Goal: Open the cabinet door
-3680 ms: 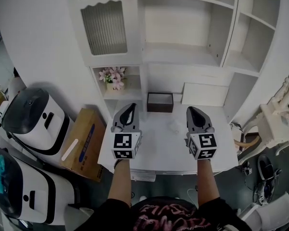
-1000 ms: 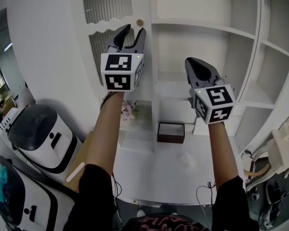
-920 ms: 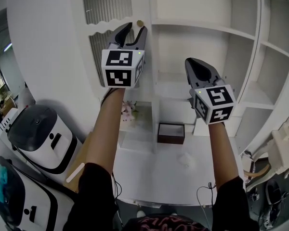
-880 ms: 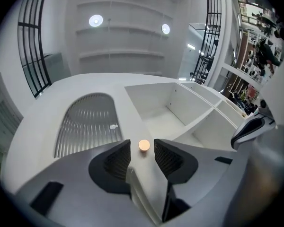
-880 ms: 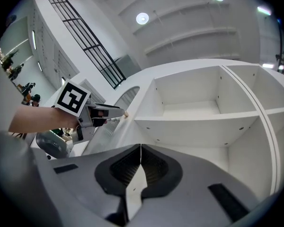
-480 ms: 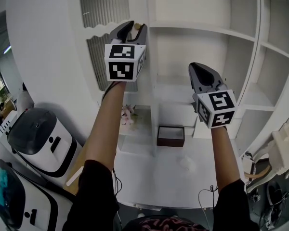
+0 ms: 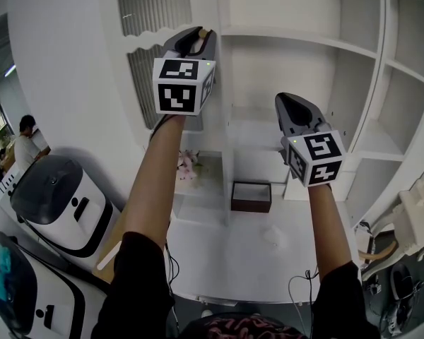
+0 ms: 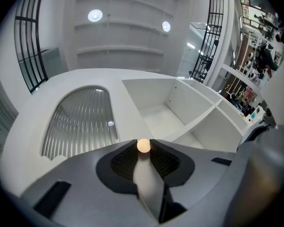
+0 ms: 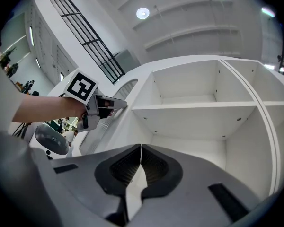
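The white cabinet door (image 7: 155, 6) has ribbed glass panes and a small round wooden knob (image 7: 205, 31) at its right edge. My left gripper (image 7: 198, 34) is raised to that knob. In the left gripper view the knob (image 8: 143, 145) sits between the two fingertips, and the jaws have just been closing onto it, so the pads now touch its sides. The door (image 8: 80, 122) lies flush with its frame. My right gripper (image 7: 291, 99) hangs in front of the open shelves, shut with nothing in it; its tips (image 9: 141, 146) meet.
Open white shelves (image 7: 297, 41) fill the right of the unit. Below, a dark box (image 7: 251, 195) stands on the white desk (image 7: 226, 260), and pink flowers (image 7: 186, 164) fill a niche. White machines (image 7: 56, 196) stand at the left; a person (image 7: 25, 143) is beyond them.
My left gripper rose slightly and reached the knob with wide jaws, then the jaws narrowed round it. The right gripper hardly moved.
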